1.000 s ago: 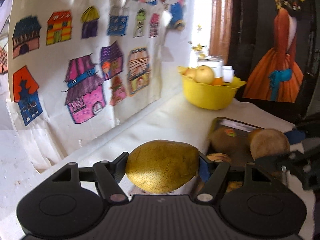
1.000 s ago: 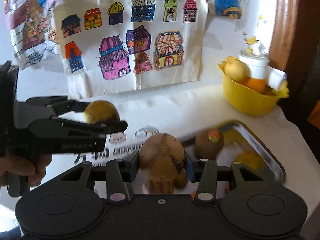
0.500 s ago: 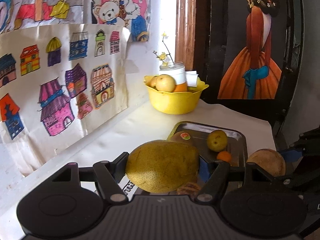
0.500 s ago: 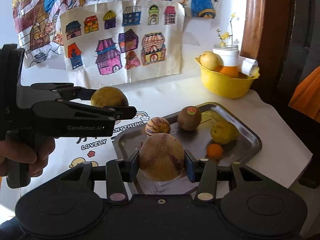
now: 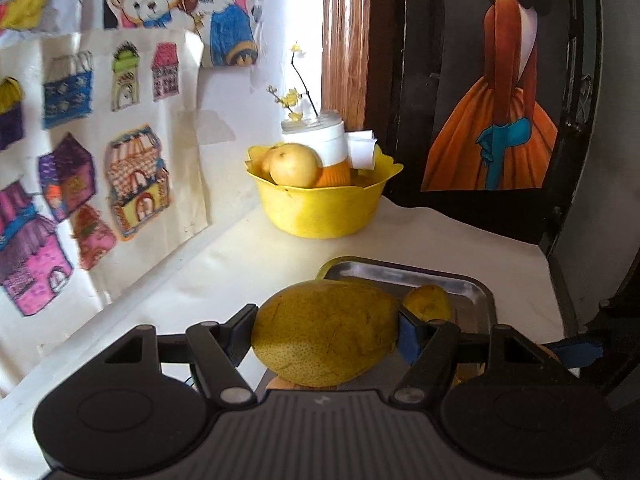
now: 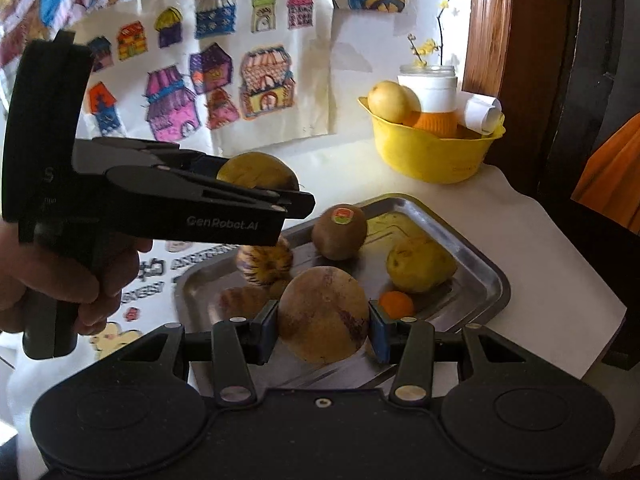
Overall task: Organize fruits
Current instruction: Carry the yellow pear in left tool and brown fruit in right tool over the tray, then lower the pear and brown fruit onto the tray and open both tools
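- Yellow-green, with small dark dots, the pear sits between the two fingers of the left gripper; both pads press on its sides, so this gripper is closed on it and holds it in the air above the near edge of the metal tray.
- From the right wrist view, the same left gripper comes in from the left, held by a hand, and the pear shows at its tip, over the white table.
- The right gripper is closed on a round brown fruit with dark reddish marks; its blue pads touch the fruit on both sides, above the front part of the metal tray.
- On the tray lie a kiwi with a sticker, a striped fruit partly hidden under the left gripper, a yellow fruit and a small orange fruit just beside it.
- Behind the tray, near the wall, stands a yellow bowl. It holds a pale round fruit, an orange thing and a white jar with a thin flowering twig.
- Coloured drawings of houses hang on the wall behind the table.
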Action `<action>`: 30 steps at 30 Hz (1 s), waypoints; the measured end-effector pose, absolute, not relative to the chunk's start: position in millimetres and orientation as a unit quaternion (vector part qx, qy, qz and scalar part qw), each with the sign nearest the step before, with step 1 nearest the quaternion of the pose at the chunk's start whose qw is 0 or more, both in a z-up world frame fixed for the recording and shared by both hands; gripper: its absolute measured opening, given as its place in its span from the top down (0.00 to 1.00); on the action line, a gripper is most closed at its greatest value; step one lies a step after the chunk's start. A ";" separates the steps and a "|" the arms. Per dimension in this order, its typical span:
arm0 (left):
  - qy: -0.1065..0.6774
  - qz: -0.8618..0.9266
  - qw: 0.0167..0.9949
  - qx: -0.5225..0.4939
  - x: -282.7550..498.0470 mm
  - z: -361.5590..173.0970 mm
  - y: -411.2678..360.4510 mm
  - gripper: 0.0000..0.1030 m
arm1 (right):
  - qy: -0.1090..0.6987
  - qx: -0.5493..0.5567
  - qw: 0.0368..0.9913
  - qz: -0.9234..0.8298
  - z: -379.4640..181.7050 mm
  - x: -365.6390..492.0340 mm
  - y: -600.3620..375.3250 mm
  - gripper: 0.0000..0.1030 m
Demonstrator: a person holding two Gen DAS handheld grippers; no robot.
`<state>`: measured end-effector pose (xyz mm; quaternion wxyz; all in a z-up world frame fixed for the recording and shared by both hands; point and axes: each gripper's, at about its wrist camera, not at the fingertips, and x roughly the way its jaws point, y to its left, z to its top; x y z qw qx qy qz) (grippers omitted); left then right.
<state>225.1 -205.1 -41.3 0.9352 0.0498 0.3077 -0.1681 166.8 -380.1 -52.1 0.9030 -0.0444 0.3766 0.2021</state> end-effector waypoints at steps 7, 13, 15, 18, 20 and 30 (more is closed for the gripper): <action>0.326 -0.168 0.929 0.056 241.2 -67.5 -203.6 0.29 | 0.387 -0.028 0.904 0.177 -68.2 216.7 -403.1 0.54; 0.315 -0.179 0.929 0.079 235.4 -74.3 -212.2 0.29 | 0.390 -0.020 0.907 0.158 -70.7 275.7 -411.2 0.54; 0.312 -0.185 0.928 0.083 233.4 -74.0 -215.9 0.29 | 0.394 -0.026 0.905 0.156 -74.2 293.9 -406.9 0.54; 0.309 -0.194 0.927 0.090 231.3 -76.1 -221.8 0.29 | 0.400 -0.029 0.903 0.156 -81.2 313.6 -400.6 0.54; 0.312 -0.198 0.925 0.090 232.2 -79.5 -225.1 0.29 | 0.402 -0.028 0.902 0.155 -85.2 321.7 -397.3 0.54; 0.318 -0.220 0.917 0.097 229.3 -92.8 -241.1 0.29 | 0.425 -0.016 0.892 0.153 -107.4 349.3 -393.0 0.54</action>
